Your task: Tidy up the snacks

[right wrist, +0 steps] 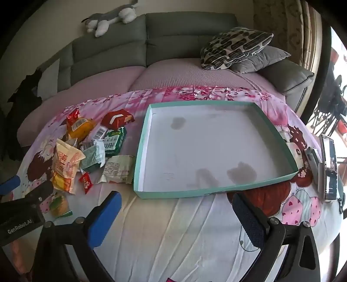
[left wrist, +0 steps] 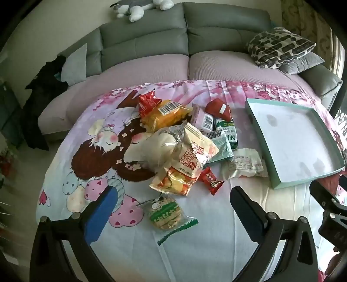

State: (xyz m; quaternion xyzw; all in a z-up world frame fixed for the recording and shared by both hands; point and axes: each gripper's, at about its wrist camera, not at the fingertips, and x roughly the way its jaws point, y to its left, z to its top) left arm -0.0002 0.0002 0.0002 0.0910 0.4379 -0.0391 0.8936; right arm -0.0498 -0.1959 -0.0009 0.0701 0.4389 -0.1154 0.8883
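Observation:
A heap of snack packets point(left wrist: 186, 138) lies on a table covered with a pink cartoon cloth point(left wrist: 91, 151); a green-and-white biscuit packet point(left wrist: 166, 214) lies apart, nearest my left gripper point(left wrist: 173, 204). That gripper hovers open over the cloth with nothing between its fingers. To the right stands a shallow teal box point(right wrist: 143, 138) with a white bottom and nothing in it. My right gripper point(right wrist: 175, 208) is open above the cloth just in front of the box's near wall. The snack heap point(right wrist: 91, 149) shows at the left in the right wrist view.
A grey sofa point(left wrist: 143, 43) with a lilac seat cover runs behind the table, with patterned cushions point(right wrist: 236, 45) and a plush toy point(left wrist: 138, 7) on it. A phone point(right wrist: 329, 167) and a small device lie at the table's right edge. Dark clothing point(left wrist: 41, 95) hangs at the left.

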